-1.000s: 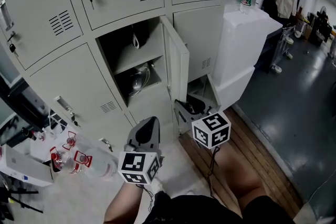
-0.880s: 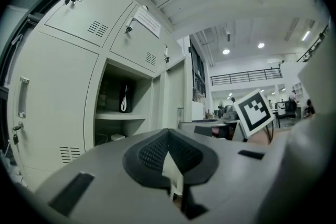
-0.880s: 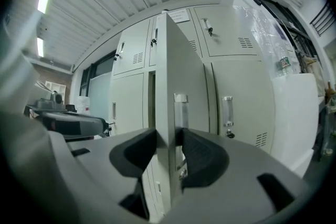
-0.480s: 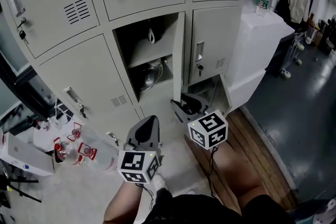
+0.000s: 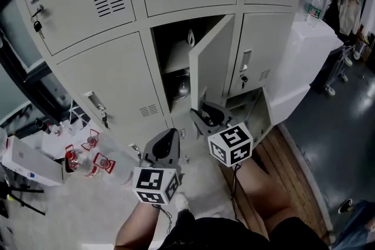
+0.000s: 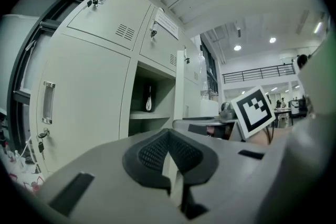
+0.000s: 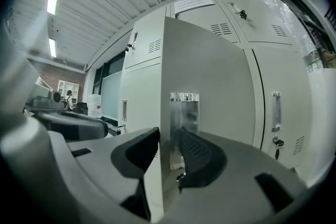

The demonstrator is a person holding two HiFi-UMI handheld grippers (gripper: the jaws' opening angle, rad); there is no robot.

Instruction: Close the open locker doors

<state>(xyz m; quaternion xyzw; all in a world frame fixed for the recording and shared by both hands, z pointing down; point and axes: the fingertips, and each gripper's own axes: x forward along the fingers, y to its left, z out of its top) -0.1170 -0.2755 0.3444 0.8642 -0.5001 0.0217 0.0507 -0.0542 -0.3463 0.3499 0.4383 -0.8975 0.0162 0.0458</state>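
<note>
The middle locker's grey door (image 5: 212, 58) stands half open, hinged at the right of its dark compartment (image 5: 174, 50). My right gripper (image 5: 197, 114) is at the door's lower free edge. In the right gripper view the door's edge (image 7: 164, 81) runs between the pads, and the right gripper (image 7: 169, 140) is shut on it; its jaws have just been closing on that edge. My left gripper (image 5: 171, 133) hovers lower left, clear of the lockers. Seen from the left gripper view, the left gripper (image 6: 169, 135) is shut on nothing.
A lower locker (image 5: 253, 107) at the right also stands open. Inside the middle compartment are a shelf and a metal bowl (image 5: 181, 88). Bottles with red labels (image 5: 88, 156) and a white box (image 5: 23, 162) lie at left. White stacked units (image 5: 304, 61) carry a water bottle (image 5: 316, 6).
The middle door has swung from sticking straight out to partly covering its compartment. The right gripper has travelled with its edge, and the left gripper moved alongside.
</note>
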